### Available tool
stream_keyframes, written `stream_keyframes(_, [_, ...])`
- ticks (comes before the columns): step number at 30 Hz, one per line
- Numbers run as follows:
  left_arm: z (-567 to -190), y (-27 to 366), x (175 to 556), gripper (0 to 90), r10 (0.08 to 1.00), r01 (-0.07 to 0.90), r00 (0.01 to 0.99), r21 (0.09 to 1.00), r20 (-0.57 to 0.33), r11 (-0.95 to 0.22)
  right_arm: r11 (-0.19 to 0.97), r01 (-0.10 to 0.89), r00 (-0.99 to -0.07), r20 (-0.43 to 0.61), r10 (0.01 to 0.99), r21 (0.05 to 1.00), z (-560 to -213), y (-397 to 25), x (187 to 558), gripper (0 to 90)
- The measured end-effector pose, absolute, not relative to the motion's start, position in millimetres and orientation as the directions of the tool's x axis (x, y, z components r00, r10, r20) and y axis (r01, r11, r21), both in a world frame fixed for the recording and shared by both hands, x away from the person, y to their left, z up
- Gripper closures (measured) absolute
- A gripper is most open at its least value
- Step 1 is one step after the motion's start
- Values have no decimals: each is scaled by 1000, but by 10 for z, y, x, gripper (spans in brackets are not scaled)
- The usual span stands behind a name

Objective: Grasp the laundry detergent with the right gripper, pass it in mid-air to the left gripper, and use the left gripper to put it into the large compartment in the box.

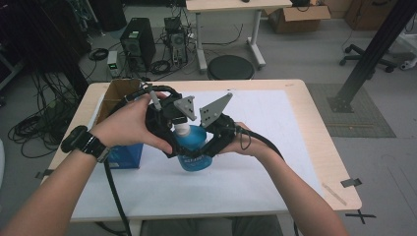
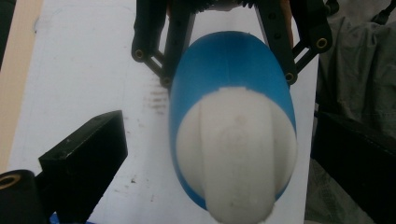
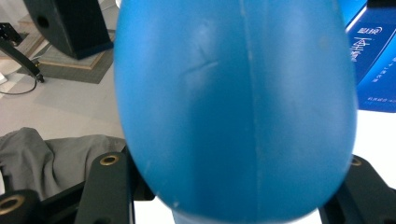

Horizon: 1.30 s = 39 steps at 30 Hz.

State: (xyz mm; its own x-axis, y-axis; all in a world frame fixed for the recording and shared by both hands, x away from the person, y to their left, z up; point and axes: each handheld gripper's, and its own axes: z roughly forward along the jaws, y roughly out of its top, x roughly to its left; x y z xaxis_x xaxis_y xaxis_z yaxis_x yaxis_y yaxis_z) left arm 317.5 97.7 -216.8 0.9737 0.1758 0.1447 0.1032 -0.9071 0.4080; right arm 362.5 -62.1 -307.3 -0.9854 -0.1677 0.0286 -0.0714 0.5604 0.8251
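Covering most of the wooden table [image 1: 314, 118], the white sheet [image 1: 275, 128] lies under both grippers and the bottle. A blue carton [image 1: 125, 155] with an open brown top stands on the sheet on the outer side of the left gripper, just beside the person's left hand [image 1: 123, 125]. The blue bottle [image 1: 192, 147] is held above the sheet between the two grippers, its white cap [image 1: 182, 129] toward the left gripper.

The right gripper [image 1: 206, 147] is clamped on the bottle: in the right gripper view the blue body [image 3: 233, 107] sits between its two black jaws, pressed against both; the left gripper view shows the same jaws gripping the far end of the bottle [image 2: 229, 70].

The left gripper [image 1: 172, 125] sits at the cap end. In the left gripper view its jaws stand wide apart, one at either side of the white cap [image 2: 238, 154], touching neither the cap nor the body.
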Motion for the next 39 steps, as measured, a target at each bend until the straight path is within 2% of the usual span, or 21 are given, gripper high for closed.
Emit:
stream_keyframes(13, [-2242,868,3197,85,156,96,977,355,146,-930,563,-77,-986,23,-168,823,-3076,-628,3619,419])
stream_keyframes(27, [-2245,836,3214,168,160,103,977,344,141,-933,564,-79,-986,18,-164,822,-3085,-631,3626,419])
stream_keyframes(30, [-2248,832,3210,208,152,97,979,346,136,-933,566,-77,-987,18,-160,821,-3100,-638,3635,419])
stream_keyframes(39, [-2252,814,3219,227,149,95,980,348,133,-933,571,-73,-988,20,-155,818,-3115,-651,3645,418])
